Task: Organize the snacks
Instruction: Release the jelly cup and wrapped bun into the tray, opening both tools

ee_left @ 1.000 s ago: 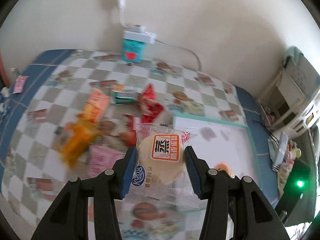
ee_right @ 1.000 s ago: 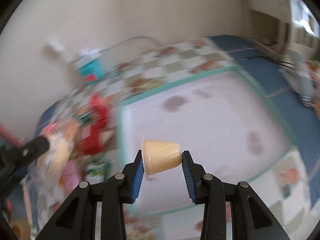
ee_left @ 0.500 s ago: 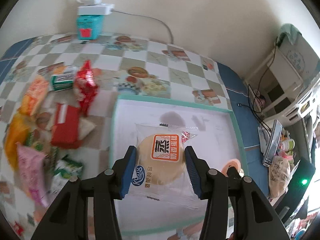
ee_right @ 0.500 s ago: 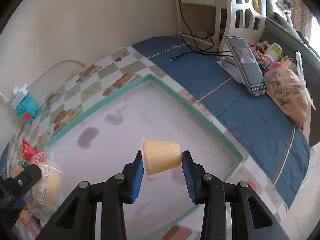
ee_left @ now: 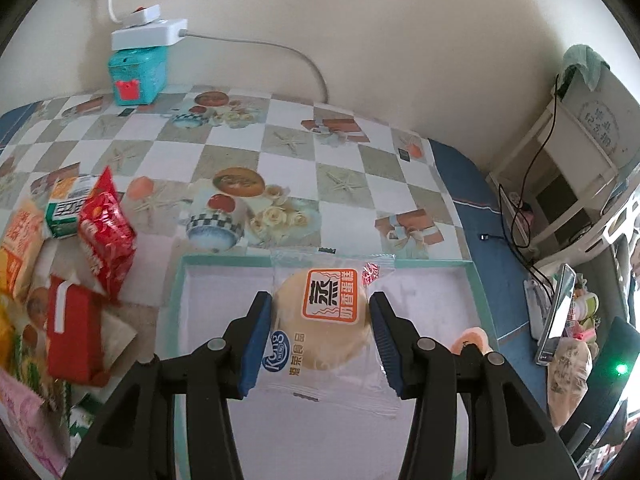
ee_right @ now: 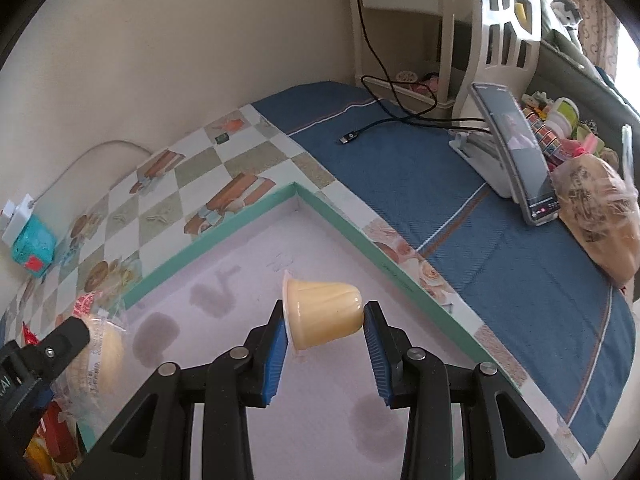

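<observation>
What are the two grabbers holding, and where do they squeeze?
The left gripper squeezes a wrapped cake by its sides. The right gripper squeezes a jelly cup, lid and bottom.

My left gripper (ee_left: 320, 332) clamps a clear-wrapped round steamed cake (ee_left: 322, 326) between its blue pads (ee_left: 256, 340), holding it above the teal-rimmed tray (ee_left: 180, 280). Off to the left on the checkered tablecloth (ee_left: 280, 148) lies a pile of snacks: a red packet (ee_left: 106, 216), a red box (ee_left: 72, 332) and a green-and-white carton (ee_left: 66, 210). A teal box (ee_left: 136, 74) with a white power strip (ee_left: 148, 32) on top stands against the wall.
</observation>
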